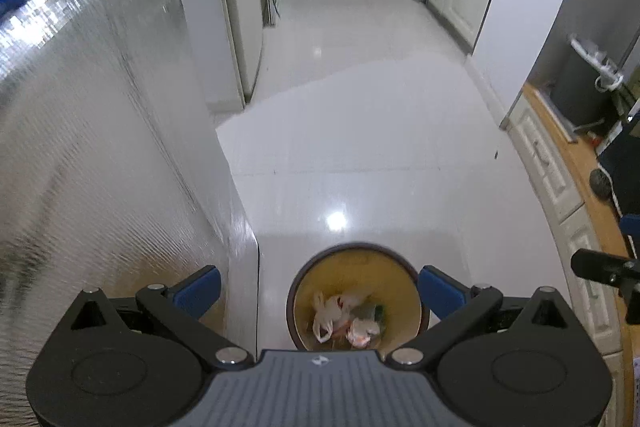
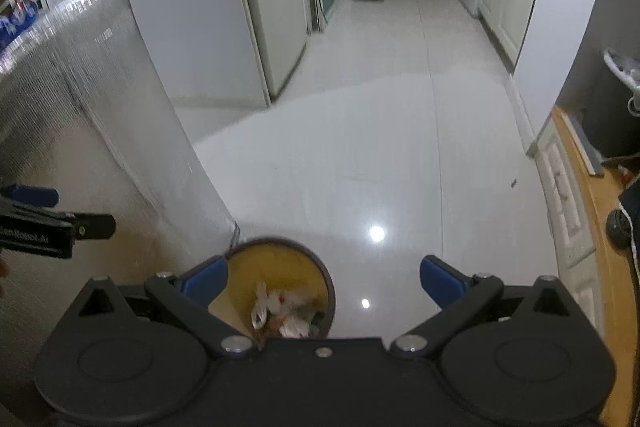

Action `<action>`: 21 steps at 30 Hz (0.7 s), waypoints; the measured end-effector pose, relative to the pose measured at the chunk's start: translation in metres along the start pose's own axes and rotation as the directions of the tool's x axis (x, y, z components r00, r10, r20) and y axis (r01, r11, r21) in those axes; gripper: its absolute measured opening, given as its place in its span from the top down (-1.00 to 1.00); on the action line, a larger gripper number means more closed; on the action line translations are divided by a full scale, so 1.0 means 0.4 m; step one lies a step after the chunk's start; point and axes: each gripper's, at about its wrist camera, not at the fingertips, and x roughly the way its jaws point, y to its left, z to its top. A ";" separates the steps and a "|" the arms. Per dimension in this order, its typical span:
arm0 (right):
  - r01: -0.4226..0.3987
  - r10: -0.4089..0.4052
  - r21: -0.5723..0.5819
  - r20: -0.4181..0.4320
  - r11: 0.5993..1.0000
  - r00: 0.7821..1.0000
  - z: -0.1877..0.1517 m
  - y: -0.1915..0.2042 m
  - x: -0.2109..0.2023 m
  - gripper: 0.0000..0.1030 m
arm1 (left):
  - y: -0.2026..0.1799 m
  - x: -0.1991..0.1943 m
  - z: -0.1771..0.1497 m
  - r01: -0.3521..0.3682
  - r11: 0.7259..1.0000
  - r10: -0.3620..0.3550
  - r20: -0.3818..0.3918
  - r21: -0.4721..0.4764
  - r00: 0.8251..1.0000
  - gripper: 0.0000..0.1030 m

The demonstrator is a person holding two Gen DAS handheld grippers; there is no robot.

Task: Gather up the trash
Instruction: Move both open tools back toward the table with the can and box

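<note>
Jaws spread wide and empty on both the left gripper [image 1: 319,287] and right gripper [image 2: 324,277], above the bin [image 1: 356,253]; the trash [image 1: 346,321] lies inside the bin.

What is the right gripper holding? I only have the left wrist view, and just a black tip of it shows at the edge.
Observer: Nothing. The right gripper is open, jaws wide apart and empty.
Operator: Is it over the bin as well?
Observer: Only partly. The bin lies under its left finger; bare floor fills the rest of the gap.
</note>
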 end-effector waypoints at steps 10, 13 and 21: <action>0.012 -0.007 -0.020 0.197 1.000 0.980 0.038 0.020 -0.147 -1.00 | -0.010 -0.177 0.029 -0.024 0.999 0.018 0.174 0.034 0.985 -1.00; 0.004 0.002 -0.020 0.246 1.000 0.969 0.051 0.032 -0.185 -1.00 | -0.007 -0.236 0.043 -0.013 0.999 0.004 0.228 0.037 0.974 -1.00; -0.034 0.048 -0.045 0.363 0.998 0.930 0.098 0.090 -0.271 -1.00 | 0.015 -0.387 0.081 -0.023 0.999 0.007 0.364 0.039 0.931 -1.00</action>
